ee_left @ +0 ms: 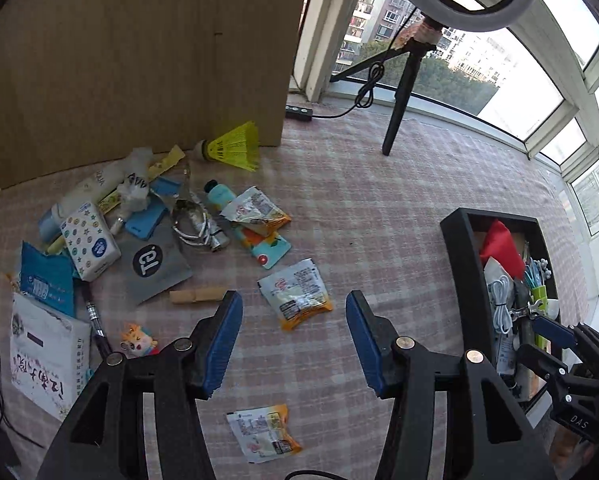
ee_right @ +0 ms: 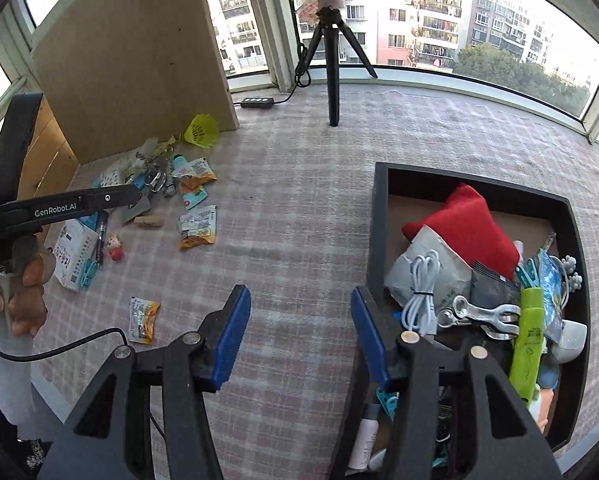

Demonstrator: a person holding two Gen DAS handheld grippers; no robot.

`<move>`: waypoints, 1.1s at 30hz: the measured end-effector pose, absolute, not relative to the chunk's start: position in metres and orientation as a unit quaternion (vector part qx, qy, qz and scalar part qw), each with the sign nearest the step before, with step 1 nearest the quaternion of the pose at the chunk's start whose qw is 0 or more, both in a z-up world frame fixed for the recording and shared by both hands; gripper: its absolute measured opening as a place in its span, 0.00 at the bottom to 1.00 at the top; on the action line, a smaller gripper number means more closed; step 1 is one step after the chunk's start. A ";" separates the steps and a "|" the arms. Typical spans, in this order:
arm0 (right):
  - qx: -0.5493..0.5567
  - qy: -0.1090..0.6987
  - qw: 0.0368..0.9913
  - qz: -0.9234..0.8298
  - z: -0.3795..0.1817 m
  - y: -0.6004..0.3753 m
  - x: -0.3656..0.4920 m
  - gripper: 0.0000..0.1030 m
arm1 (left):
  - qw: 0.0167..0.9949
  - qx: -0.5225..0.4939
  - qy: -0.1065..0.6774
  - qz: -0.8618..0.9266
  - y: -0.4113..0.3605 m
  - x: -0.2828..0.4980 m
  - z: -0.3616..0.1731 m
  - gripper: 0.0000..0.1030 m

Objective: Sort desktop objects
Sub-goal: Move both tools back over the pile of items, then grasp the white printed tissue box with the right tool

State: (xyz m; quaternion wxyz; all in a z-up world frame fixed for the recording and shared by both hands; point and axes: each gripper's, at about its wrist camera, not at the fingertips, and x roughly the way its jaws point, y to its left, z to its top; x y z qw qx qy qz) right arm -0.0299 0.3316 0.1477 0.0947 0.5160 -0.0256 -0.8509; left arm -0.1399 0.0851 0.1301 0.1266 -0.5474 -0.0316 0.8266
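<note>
checked tablecloth (ee_left: pixel 379 208) covers the desk. black tray (ee_right: pixel 379 216) sits on the right, packed: red pouch (ee_right: pixel 465 224), white cable (ee_right: pixel 421 292), metal clip (ee_right: pixel 483 314), green tube (ee_right: pixel 529 344). unsorted pile lies left by the wooden board (ee_left: pixel 139 52): tissue pack (ee_left: pixel 89 242), grey pouch (ee_left: pixel 155 266), yellow shuttlecock (ee_left: pixel 235 148), snack packets (ee_left: pixel 295 294), wooden clothespin (ee_left: pixel 197 295). left gripper (ee_left: pixel 295 344) jaws spread wide, empty, above cloth near a snack packet. right gripper (ee_right: pixel 299 336) also spread, empty, at the tray's left wall.
</note>
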 end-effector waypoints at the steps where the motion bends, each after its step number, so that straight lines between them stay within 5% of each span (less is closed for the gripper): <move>1: 0.516 -0.023 0.106 -0.850 0.148 0.321 -0.033 0.50 | 0.118 -0.548 -0.035 0.828 0.071 -0.140 0.129 0.49; 19: 0.544 0.021 0.267 -0.796 0.117 0.085 -0.069 0.50 | -0.045 -0.559 -0.070 0.825 -0.178 -0.112 0.094 0.50; 33: 0.563 0.075 0.281 -0.773 0.079 -0.023 -0.078 0.48 | -0.007 -0.579 -0.084 0.811 -0.217 -0.110 0.057 0.49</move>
